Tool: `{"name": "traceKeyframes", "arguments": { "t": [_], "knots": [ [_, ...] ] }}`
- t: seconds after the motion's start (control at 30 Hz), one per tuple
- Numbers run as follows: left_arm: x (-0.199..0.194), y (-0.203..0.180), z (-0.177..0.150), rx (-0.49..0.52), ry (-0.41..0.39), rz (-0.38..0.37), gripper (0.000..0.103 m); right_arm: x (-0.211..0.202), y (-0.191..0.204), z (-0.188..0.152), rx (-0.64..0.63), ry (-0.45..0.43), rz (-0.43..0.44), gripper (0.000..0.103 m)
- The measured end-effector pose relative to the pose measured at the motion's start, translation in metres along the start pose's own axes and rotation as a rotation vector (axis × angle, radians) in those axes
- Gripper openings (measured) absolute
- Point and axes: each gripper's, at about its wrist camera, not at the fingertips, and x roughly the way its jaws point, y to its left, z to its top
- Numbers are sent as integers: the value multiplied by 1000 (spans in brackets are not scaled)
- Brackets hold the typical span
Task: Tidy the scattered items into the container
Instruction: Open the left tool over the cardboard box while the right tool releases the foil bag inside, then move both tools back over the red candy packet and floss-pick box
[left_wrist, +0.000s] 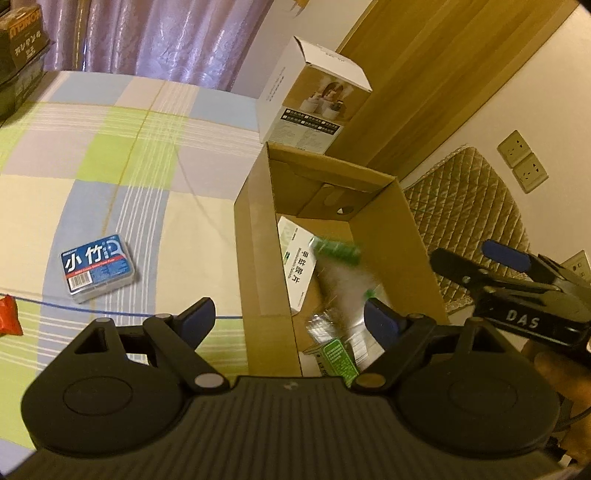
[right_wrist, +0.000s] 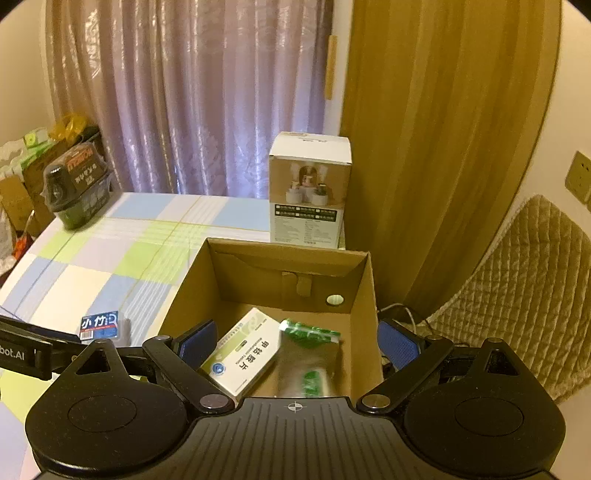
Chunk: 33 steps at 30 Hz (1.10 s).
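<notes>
Left wrist view: the left gripper (left_wrist: 290, 317) is hovering with its blue-padded fingers spread wide and gripping nothing, one finger over the checked bedspread (left_wrist: 110, 155), the other over the open brown cardboard box (left_wrist: 255, 258). Inside the box are lying a white medicine carton with green print (left_wrist: 297, 258), a blurred clear plastic bag with green markings (left_wrist: 341, 266) and a small green packet (left_wrist: 338, 356). A blue flat plastic case with white characters (left_wrist: 98, 264) is resting on the bedspread, well apart from the box. A white product box (left_wrist: 314, 107) is standing just behind the cardboard box. Right wrist view: the right gripper (right_wrist: 297, 341) is hanging above the cardboard box (right_wrist: 184, 291), its fingers likewise wide and unloaded; the medicine carton (right_wrist: 245, 354) and plastic bag (right_wrist: 310, 354) are lying side by side below
</notes>
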Motion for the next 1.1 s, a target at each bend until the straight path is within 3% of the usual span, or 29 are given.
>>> {"name": "traceKeyframes", "arguments": {
  "t": [0.5, 1.1],
  "knots": [
    [-18, 3, -14, 21, 0, 9, 85, -32, 13, -16, 44, 5, 17, 98],
    [-124, 70, -69, 129, -12, 80, 93, -108, 80, -64, 75, 24, 58, 98]
  ]
}}
